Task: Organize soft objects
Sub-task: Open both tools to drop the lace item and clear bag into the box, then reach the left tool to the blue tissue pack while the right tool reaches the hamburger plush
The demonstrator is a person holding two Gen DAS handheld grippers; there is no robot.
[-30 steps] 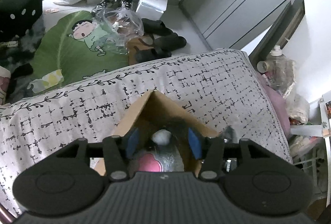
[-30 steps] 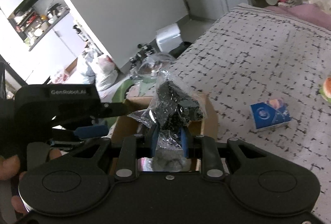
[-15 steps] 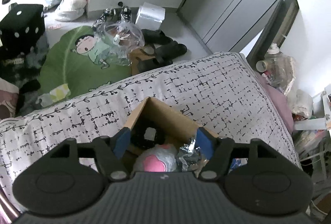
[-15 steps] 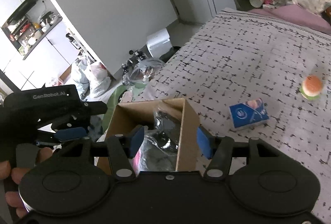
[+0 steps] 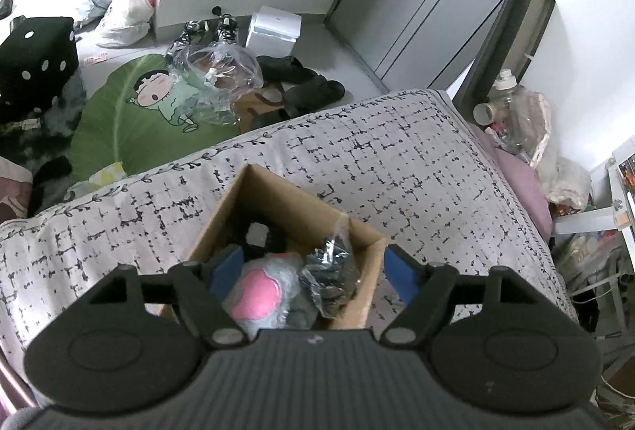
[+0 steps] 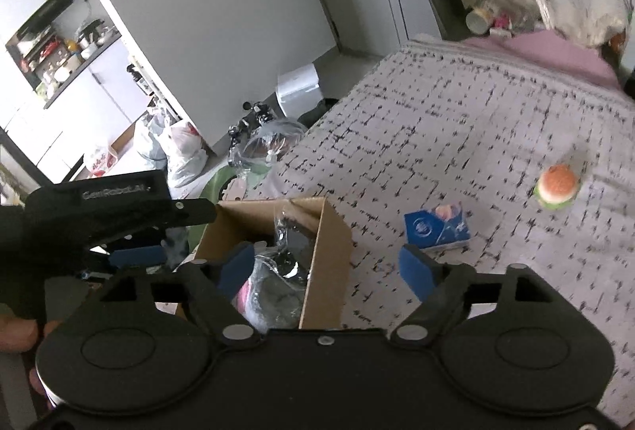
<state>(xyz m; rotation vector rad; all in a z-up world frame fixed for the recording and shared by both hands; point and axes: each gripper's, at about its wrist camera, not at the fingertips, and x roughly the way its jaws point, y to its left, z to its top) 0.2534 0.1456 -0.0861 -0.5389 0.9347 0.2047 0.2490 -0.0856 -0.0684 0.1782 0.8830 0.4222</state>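
A bed (image 5: 416,160) under a grey-white, black-flecked cover carries an open cardboard box (image 5: 359,295) near its floor-side edge. In the box lie a grey plush with a pink patch (image 5: 258,289), a dark item sealed in crinkled clear plastic (image 5: 331,271) against the right-hand wall, and something black deeper in. The left tongs (image 5: 311,269) hang above the box, released and holding nothing, with the plush and the wrapped item showing between their blue pads. The right tongs (image 6: 327,269) are also spread wide and empty over the box's near corner; the wrapped item (image 6: 293,243) lies just ahead of them, inside. Only the right wrist view shows a blue tissue pack (image 6: 436,227) just beyond the box on the cover, a burger-shaped toy (image 6: 557,187) farther off, and the left tongs from the side. Only the left wrist view shows the green cartoon rug (image 5: 151,112) on the floor. A second ago the right tongs were clenched on the wrapped item above the box; now it lies in the box and both tongs have risen.
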